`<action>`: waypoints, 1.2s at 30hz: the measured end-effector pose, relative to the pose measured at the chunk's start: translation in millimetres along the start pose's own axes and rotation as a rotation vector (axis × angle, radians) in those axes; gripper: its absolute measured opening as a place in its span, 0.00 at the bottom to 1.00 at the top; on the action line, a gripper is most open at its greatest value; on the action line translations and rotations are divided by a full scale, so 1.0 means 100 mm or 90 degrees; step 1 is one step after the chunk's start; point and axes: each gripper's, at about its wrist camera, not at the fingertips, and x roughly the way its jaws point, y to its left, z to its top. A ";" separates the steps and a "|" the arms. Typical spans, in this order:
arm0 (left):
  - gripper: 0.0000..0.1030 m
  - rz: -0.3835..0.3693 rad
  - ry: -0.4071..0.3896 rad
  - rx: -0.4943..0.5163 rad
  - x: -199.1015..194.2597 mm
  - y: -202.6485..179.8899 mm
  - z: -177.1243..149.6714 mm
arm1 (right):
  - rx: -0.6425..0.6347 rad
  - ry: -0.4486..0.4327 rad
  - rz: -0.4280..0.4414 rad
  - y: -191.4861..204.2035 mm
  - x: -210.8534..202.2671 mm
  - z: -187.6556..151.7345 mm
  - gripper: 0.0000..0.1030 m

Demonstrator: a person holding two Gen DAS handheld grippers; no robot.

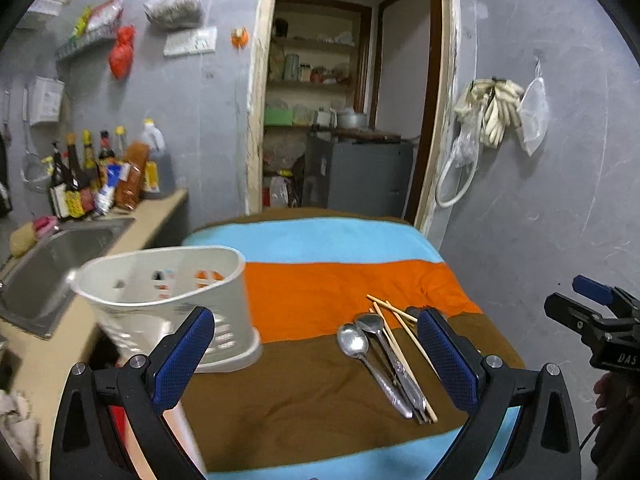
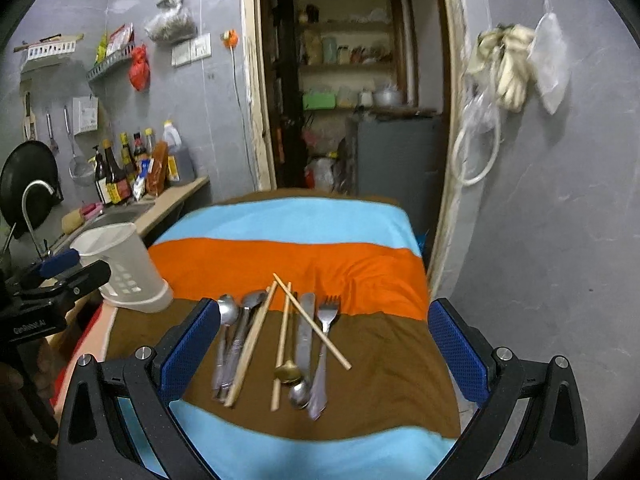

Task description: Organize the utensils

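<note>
Holding both grippers, left (image 1: 314,354) and right (image 2: 324,348), spread wide and empty, I note the utensils (image 2: 276,340) loose on the striped cloth (image 2: 280,220), chopsticks (image 2: 316,326) crossing knife and fork. White holder (image 1: 168,300) stands left, beside the sink (image 1: 44,264).

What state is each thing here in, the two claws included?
Left claw: open, holding nothing.
Right claw: open, holding nothing.
White holder: upright, no utensils visible inside.
Spoons: lying flat on the cloth.
Chopsticks: loose, some crossed.
Fork: lying flat.
Striped cloth: spread out.
</note>
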 end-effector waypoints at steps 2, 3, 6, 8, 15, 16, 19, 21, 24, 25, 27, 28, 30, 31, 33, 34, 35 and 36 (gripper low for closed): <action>0.99 -0.003 0.018 0.006 0.22 -0.04 -0.01 | -0.005 0.026 0.020 -0.10 0.26 0.01 0.99; 0.99 -0.003 0.026 0.010 0.32 -0.06 -0.01 | -0.006 0.038 0.029 -0.12 0.36 -0.01 0.99; 0.99 -0.013 0.056 0.016 0.69 -0.09 -0.07 | 0.003 0.091 0.060 -0.21 0.78 -0.07 0.99; 0.99 -0.017 0.085 0.019 0.91 -0.09 -0.10 | 0.019 0.130 0.091 -0.26 1.08 -0.12 0.99; 0.86 -0.051 0.169 -0.010 1.43 0.00 -0.22 | 0.065 0.227 0.194 -0.31 1.83 -0.33 0.98; 0.84 -0.059 0.181 -0.012 1.49 0.00 -0.23 | 0.073 0.231 0.200 -0.32 1.88 -0.34 0.98; 0.72 -0.081 0.211 -0.009 1.63 -0.02 -0.28 | 0.098 0.256 0.233 -0.34 2.06 -0.39 0.86; 0.65 -0.095 0.233 -0.011 1.71 -0.03 -0.32 | 0.105 0.273 0.245 -0.33 2.16 -0.42 0.73; 0.54 -0.108 0.258 -0.019 1.80 -0.04 -0.37 | 0.112 0.292 0.263 -0.30 2.26 -0.46 0.59; 0.53 -0.109 0.260 -0.022 1.82 -0.03 -0.37 | 0.116 0.295 0.272 -0.27 2.29 -0.47 0.57; 0.51 -0.117 0.263 -0.029 1.84 -0.03 -0.36 | 0.130 0.302 0.284 -0.31 2.31 -0.47 0.47; 0.49 -0.120 0.264 -0.031 1.86 -0.02 -0.36 | 0.140 0.308 0.291 -0.30 2.33 -0.48 0.37; 0.46 -0.126 0.268 -0.035 1.89 -0.01 -0.36 | 0.160 0.330 0.298 -0.33 2.38 -0.51 0.28; 0.44 -0.129 0.269 -0.037 1.90 -0.01 -0.35 | 0.171 0.334 0.305 -0.32 2.40 -0.52 0.26; 0.40 -0.131 0.271 -0.039 1.92 0.00 -0.35 | 0.178 0.340 0.308 -0.31 2.41 -0.54 0.24; 0.36 -0.134 0.273 -0.042 1.93 0.00 -0.34 | 0.182 0.344 0.310 -0.29 2.41 -0.54 0.22; 0.31 -0.138 0.275 -0.047 1.94 0.01 -0.33 | 0.185 0.347 0.311 -0.29 2.42 -0.55 0.20; 0.27 -0.144 0.277 -0.051 1.95 0.01 -0.33 | 0.191 0.352 0.313 -0.30 2.43 -0.56 0.19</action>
